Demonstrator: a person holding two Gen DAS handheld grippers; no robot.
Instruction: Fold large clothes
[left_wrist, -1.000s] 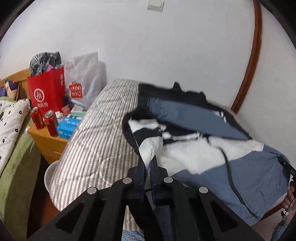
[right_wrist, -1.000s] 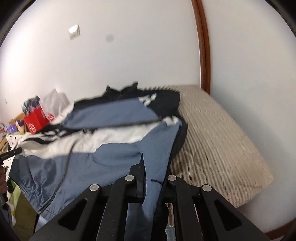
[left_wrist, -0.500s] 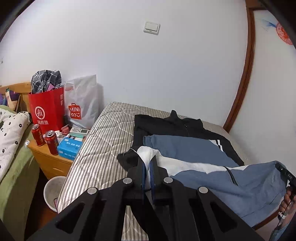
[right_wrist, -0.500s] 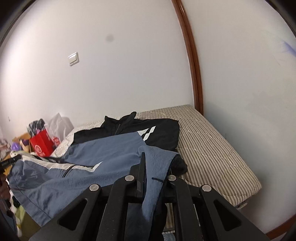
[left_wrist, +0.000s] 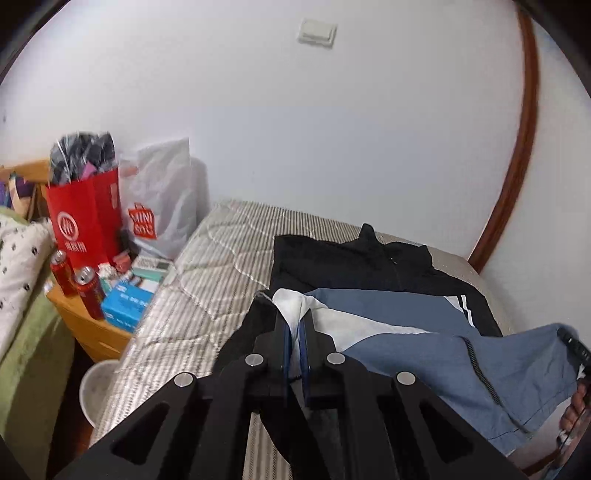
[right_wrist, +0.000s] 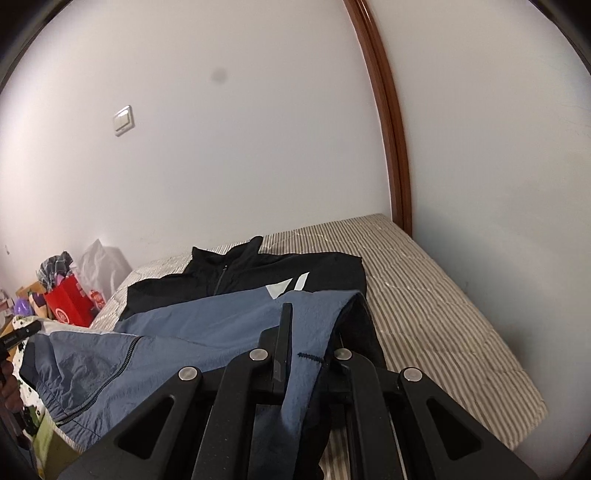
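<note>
Because the jacket (left_wrist: 424, 325) looks thin, limp and slippery, each closed tool, left tool (left_wrist: 293, 334) and right tool (right_wrist: 308, 332), pinches a bottom corner, where the hem gives firm purchase.

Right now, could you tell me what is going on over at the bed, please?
A person is folding a large blue, white and black zip-up jacket on the grey striped mattress. The left gripper is shut on its white part, the right gripper on its blue fabric. The near edge is lifted; the black collar end lies flat.

Soft even light, fisheye bending, perhaps slight blur
</note>
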